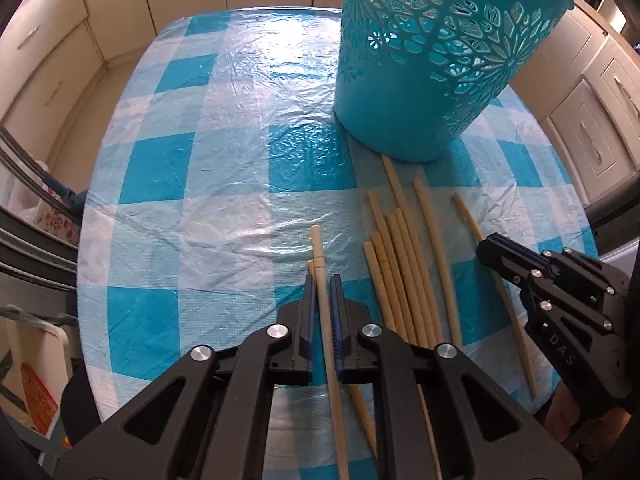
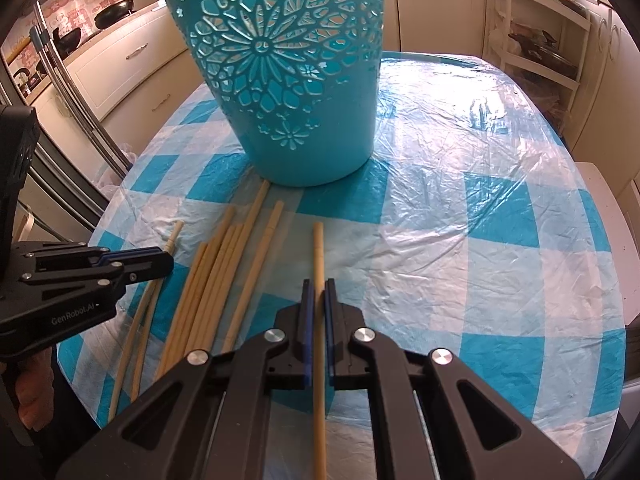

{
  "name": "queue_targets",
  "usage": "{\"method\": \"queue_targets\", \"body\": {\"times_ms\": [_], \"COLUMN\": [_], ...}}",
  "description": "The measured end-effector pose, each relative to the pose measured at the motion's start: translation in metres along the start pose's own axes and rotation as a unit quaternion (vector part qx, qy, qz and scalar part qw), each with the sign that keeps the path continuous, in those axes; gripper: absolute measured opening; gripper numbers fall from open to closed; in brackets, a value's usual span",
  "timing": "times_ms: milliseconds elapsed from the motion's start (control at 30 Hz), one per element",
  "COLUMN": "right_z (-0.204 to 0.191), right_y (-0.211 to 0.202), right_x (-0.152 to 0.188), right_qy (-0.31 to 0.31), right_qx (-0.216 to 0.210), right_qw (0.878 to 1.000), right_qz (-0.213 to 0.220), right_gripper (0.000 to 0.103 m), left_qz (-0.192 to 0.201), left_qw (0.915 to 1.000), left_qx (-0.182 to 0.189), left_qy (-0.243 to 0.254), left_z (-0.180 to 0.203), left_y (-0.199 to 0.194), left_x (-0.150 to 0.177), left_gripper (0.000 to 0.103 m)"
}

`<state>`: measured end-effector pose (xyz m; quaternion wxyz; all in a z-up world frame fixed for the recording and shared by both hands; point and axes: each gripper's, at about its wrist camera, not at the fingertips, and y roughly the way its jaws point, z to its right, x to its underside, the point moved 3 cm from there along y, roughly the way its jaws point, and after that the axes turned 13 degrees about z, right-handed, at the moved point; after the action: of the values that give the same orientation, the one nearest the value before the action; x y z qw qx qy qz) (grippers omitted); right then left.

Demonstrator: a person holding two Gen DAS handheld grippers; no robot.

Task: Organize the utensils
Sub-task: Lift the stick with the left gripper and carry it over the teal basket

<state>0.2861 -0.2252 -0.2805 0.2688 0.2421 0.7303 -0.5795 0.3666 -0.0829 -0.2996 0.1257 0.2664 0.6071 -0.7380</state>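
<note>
On a checked table (image 1: 224, 128) in a kitchen, chopsticks (image 1: 404, 264) are laid beside a basket (image 1: 432, 60). One chopstick is clamped in each tool, left (image 1: 323, 284) and right (image 2: 319, 288), gripped lengthwise, probably for dropping into the basket.

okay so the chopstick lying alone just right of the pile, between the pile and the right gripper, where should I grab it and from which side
Take that chopstick near mid-length, from above, fingers straddling it across its width. It lies flat on the tablecloth with a small gap from the pile on its left, and bare cloth on its right, so there seems room for a finger each side. Its far end points toward the basket.
</note>
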Motion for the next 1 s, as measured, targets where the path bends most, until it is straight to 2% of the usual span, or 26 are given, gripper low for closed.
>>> {"method": "queue_targets", "body": {"times_ms": [333, 433, 533, 600, 700, 833, 867, 933, 967, 1000], "right_z": [0.002, 0.003, 0.003, 0.004, 0.005, 0.005, 0.005, 0.006, 0.006, 0.007], "right_y": [-0.001, -0.001, -0.001, -0.002, -0.002, -0.002, -0.002, -0.003, -0.003, -0.003], "right_x": [0.001, 0.0, 0.0, 0.001, 0.002, 0.002, 0.002, 0.003, 0.003, 0.004], "right_qy": [0.012, 0.017, 0.019, 0.022, 0.024, 0.021, 0.022, 0.025, 0.027, 0.028], "right_qx": [-0.008, -0.01, -0.011, -0.014, -0.016, -0.014, -0.014, -0.016, -0.017, -0.018], "right_qw": [1.0, 1.0, 1.0, 1.0, 1.0, 1.0, 1.0, 0.999, 0.999, 0.999], "right_qz": [0.005, 0.005, 0.007, 0.008, 0.01, 0.011, 0.011, 0.012, 0.012, 0.012], "right_gripper": [0.006, 0.006, 0.006, 0.006, 0.006, 0.006, 0.006, 0.006, 0.006, 0.006], "left_qz": [0.059, 0.053, 0.04, 0.063, 0.114, 0.236, 0.281, 0.344, 0.383, 0.403], "left_qw": [0.9974, 0.9979, 0.9981, 0.9956, 0.9891, 0.965, 0.952, 0.9313, 0.9154, 0.9061], "left_qx": [0.036, 0.034, 0.039, 0.054, 0.075, 0.103, 0.11, 0.109, 0.111, 0.115], "left_qy": [-0.021, -0.012, -0.024, -0.044, -0.054, -0.052, -0.053, -0.051, -0.054, -0.059], "left_z": [-0.009, -0.007, -0.01, -0.011, -0.006, 0.0, 0.003, 0.008, 0.012, 0.014], "left_y": [-0.052, -0.049, -0.034, -0.045, -0.082, -0.153, -0.173, -0.195, -0.206, -0.211], "left_x": [-0.03, -0.038, -0.04, -0.045, -0.057, -0.097, -0.111, -0.13, -0.143, -0.152], "left_gripper": [0.005, 0.005, 0.005, 0.005, 0.005, 0.005, 0.005, 0.005, 0.005, 0.005]}}
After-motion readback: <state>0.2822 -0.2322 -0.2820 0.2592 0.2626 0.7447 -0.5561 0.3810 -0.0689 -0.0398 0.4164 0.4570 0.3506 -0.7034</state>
